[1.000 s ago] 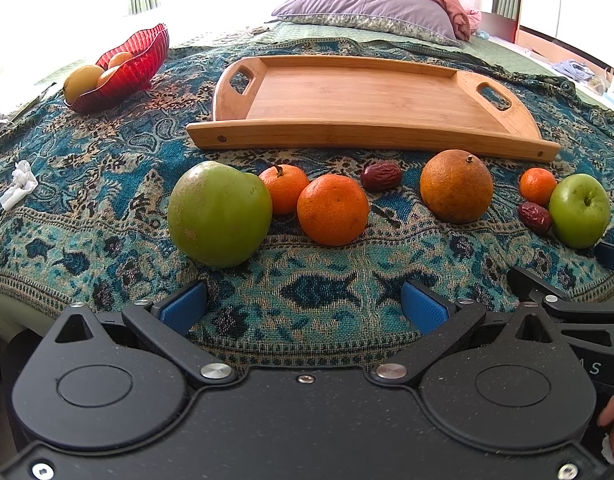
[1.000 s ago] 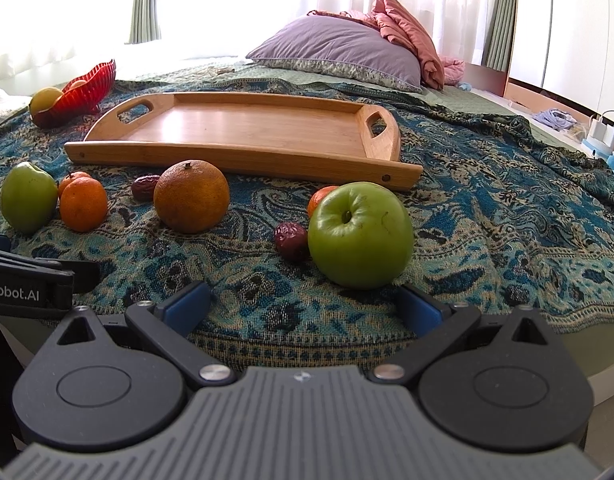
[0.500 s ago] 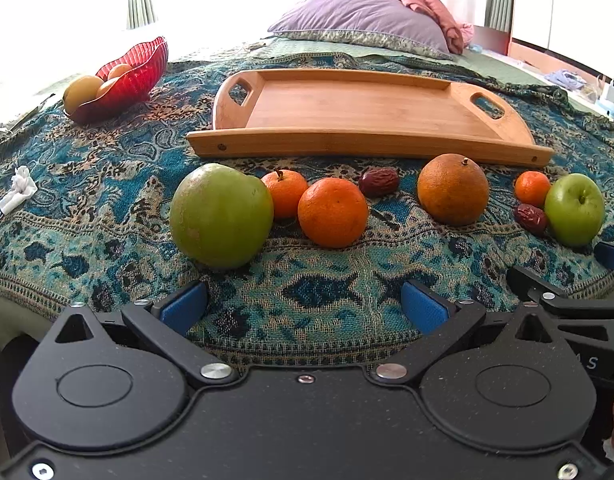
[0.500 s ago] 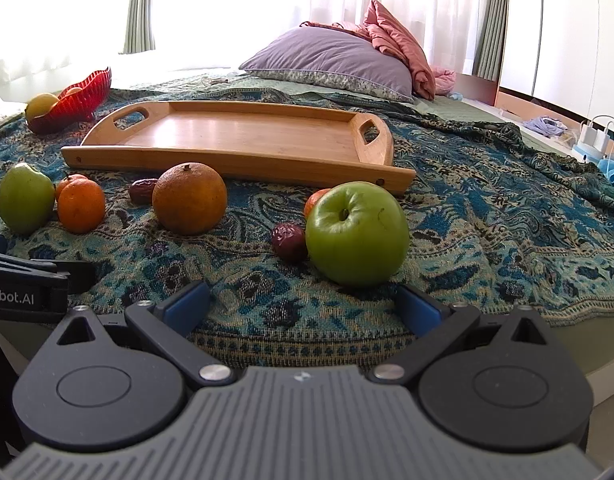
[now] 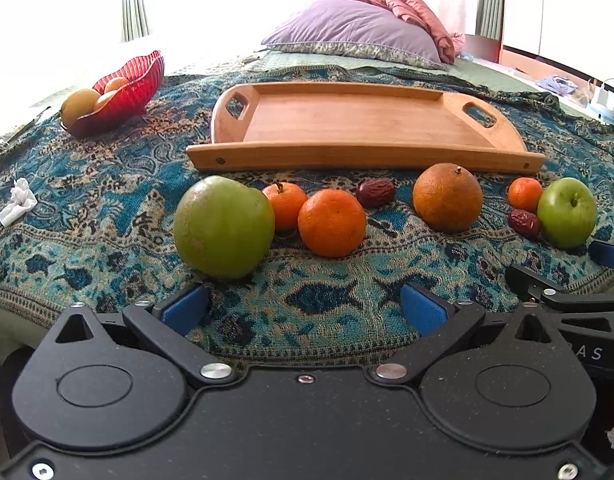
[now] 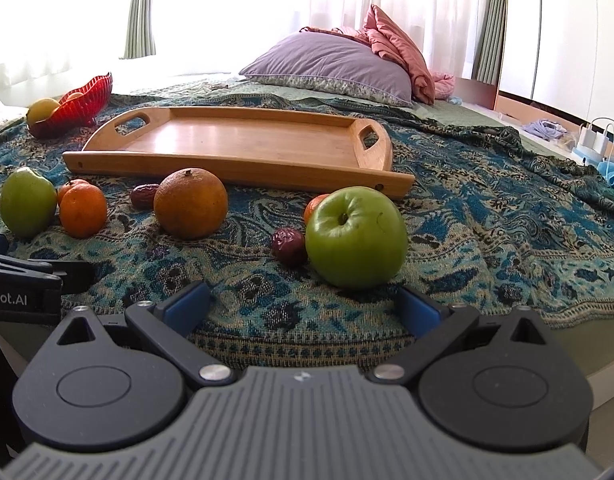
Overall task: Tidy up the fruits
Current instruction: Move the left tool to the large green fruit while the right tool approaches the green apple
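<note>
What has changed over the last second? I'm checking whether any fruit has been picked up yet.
Nothing was taken hold of or let go. Both views tilted up slightly, so the handheld grippers shifted a little. The left gripper and right gripper stay open and empty. The green apples, oranges and dates still lie on the patterned blue blanket before the empty wooden tray.

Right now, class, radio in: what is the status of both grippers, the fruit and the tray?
Left gripper open, right gripper open, both empty. Fruit in a row on the patterned blanket; wooden tray bare. Nothing blocking.
</note>
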`<action>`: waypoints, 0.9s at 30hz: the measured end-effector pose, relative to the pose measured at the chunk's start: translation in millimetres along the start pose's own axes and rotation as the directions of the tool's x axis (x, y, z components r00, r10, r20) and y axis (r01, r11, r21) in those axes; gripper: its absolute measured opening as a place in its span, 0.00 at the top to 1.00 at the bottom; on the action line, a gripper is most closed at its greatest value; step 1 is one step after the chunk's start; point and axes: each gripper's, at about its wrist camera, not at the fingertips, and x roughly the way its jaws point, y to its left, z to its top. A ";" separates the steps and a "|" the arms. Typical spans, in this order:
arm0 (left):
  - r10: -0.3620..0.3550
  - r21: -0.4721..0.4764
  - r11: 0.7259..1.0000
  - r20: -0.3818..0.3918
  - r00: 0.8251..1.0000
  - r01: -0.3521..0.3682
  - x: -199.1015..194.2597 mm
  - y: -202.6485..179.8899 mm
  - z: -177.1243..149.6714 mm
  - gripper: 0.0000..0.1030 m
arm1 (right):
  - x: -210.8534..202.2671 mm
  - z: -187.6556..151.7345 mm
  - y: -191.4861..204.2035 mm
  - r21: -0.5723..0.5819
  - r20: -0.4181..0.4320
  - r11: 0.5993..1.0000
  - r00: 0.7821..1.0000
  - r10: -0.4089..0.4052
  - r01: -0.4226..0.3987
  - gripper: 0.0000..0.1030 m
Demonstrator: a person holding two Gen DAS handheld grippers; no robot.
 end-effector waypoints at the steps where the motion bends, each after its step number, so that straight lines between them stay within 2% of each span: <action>1: 0.002 0.000 1.000 0.007 1.000 -0.002 -1.2 0.9 0.3 0.00 | -0.7 0.2 -0.7 0.001 0.005 1.000 1.000 0.003 -0.003 0.00; 11: 0.039 0.019 0.999 0.131 0.991 -0.042 -14.3 12.9 5.9 0.00 | -5.0 8.2 -5.5 -0.001 0.070 1.000 0.997 0.030 -0.030 0.00; 18: 0.034 -0.036 0.999 0.154 0.987 -0.028 -12.5 30.5 11.5 0.00 | -6.2 11.4 -9.1 0.004 0.105 1.000 0.994 0.014 -0.015 0.00; 22: 0.026 -0.040 0.999 0.165 0.986 -0.019 -9.3 41.5 14.7 0.00 | -5.5 13.4 -10.0 -0.002 0.110 1.000 0.994 0.008 -0.008 0.05; 25: -0.001 -0.047 0.999 0.172 0.985 0.009 -7.5 49.4 17.0 0.04 | -6.0 13.2 -10.7 -0.001 0.122 1.000 0.993 0.003 -0.003 0.08; 27: -0.021 -0.050 0.998 0.174 0.984 0.030 -6.3 53.0 16.5 0.13 | -6.2 12.7 -11.9 0.005 0.126 1.000 0.992 0.004 -0.005 0.11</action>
